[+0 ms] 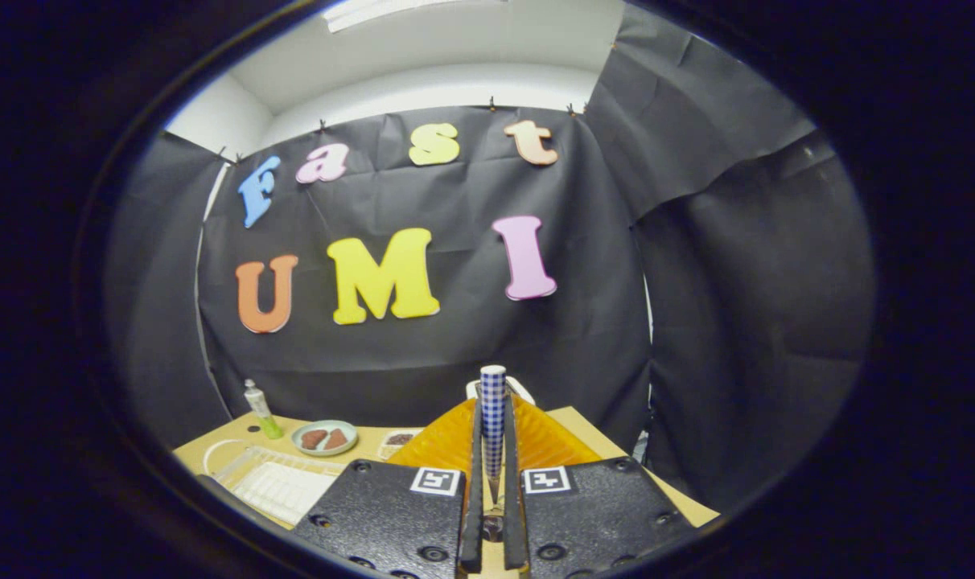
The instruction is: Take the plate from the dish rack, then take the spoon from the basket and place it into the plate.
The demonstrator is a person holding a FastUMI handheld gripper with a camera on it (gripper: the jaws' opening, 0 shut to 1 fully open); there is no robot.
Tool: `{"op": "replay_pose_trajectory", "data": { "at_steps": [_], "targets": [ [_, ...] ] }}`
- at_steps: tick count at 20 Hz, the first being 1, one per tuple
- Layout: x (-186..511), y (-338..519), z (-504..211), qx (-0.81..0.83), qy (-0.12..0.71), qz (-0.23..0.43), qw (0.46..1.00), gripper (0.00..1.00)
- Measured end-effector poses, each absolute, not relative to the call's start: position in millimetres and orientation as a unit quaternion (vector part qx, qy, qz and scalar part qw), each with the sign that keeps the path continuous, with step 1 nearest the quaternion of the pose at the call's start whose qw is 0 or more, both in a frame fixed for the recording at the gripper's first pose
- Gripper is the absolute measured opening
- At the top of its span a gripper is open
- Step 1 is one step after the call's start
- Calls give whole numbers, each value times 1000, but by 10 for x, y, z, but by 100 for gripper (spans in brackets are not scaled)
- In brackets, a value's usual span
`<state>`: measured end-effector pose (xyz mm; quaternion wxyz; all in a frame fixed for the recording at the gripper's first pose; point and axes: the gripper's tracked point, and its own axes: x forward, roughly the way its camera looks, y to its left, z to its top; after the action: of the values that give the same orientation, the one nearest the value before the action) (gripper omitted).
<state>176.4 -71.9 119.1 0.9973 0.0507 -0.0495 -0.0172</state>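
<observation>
The spoon [493, 418] is between my fingers [471, 482], with its blue-and-white checked handle standing up and slightly away from me. My jaws are almost closed, and both fingers press on the lower part of the handle, so I hold it firmly. The bowl of the spoon is hidden low between the fingers, and I cannot tell how it lies.

Just behind the spoon, on both sides of the handle, is an orange ribbed thing [536, 438]; I think it is the basket, but the fingers cover much of it. A small white rim [520, 388] rises beyond its top, right behind the handle; what it belongs to I cannot tell.

The table [214, 450] is of light wood. Toward its far left corner stands a white tube with a green cap [260, 410], upright on the cap. Near it, more to the middle of the far edge, is a small pale green plate [324, 437] with two brown pieces on it. Just beside that plate, close to the basket, lies a small white tray [396, 440] with something dark in it. Nearer to me, at the left of my left finger, is a white rack [282, 486] with a wire frame, near the table's left edge. The way between the spoon and the plate is open above the table; only the rack lies low on that side.
</observation>
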Motion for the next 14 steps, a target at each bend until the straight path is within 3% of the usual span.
{"op": "replay_pose_trajectory", "data": {
  "at_steps": [6,14],
  "targets": [
    [1009,-9,956,48,-73,17,996,15],
    [586,1094,-131,43,-41,85,995,16]
  ]
}}
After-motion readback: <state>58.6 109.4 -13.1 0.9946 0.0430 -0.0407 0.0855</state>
